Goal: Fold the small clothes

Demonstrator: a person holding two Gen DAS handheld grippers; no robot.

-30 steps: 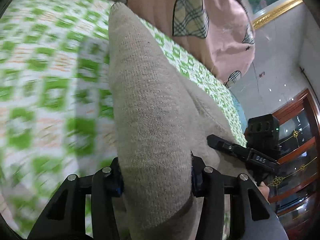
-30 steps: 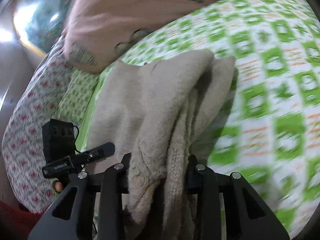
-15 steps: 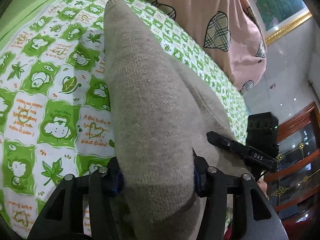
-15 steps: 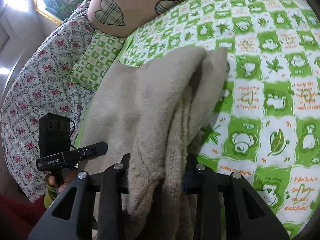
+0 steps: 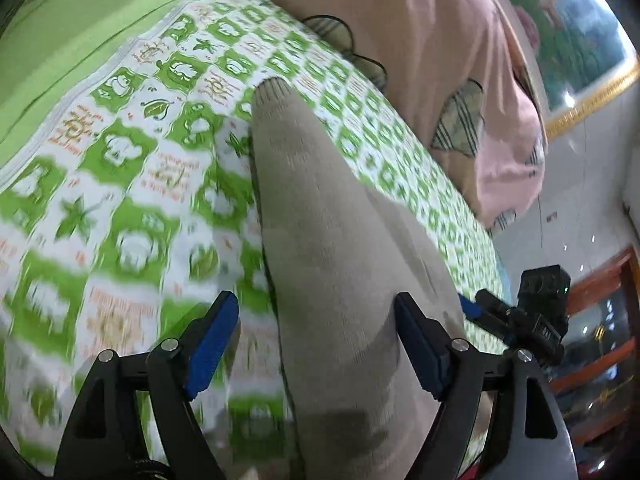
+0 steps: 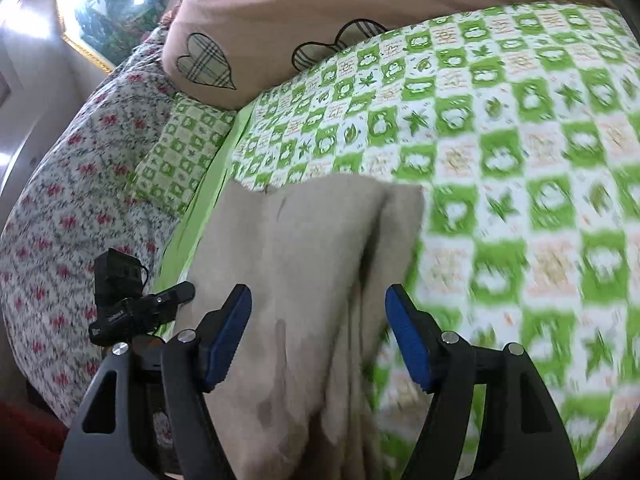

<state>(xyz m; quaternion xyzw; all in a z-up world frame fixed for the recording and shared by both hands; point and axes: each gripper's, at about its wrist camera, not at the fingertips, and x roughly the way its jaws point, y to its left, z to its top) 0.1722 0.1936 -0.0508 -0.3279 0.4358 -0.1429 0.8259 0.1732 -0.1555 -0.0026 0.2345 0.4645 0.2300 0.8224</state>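
Note:
A beige knitted garment (image 5: 332, 248) lies in a long folded strip on the green-and-white checked bedsheet (image 5: 120, 168). My left gripper (image 5: 316, 332) is open, its blue pads (image 5: 212, 340) standing apart on either side of the garment. In the right wrist view the same garment (image 6: 304, 264) lies folded in layers. My right gripper (image 6: 318, 328) is open too, with its blue pads (image 6: 404, 340) clear of the cloth. Each gripper shows in the other's view: the right one (image 5: 532, 312) and the left one (image 6: 132, 304).
A pink quilt with plaid hearts (image 6: 320, 20) lies along the far side of the bed. A floral quilt (image 6: 60, 200) and a small checked pillow (image 6: 180, 152) lie at the left. A framed painting (image 5: 568, 40) hangs on the wall; a wooden cabinet (image 5: 600, 340) stands beside the bed.
Both grippers have opened and let go of the beige garment, which now lies on the sheet. Both views have drawn back and tilted; the frames are motion-blurred.

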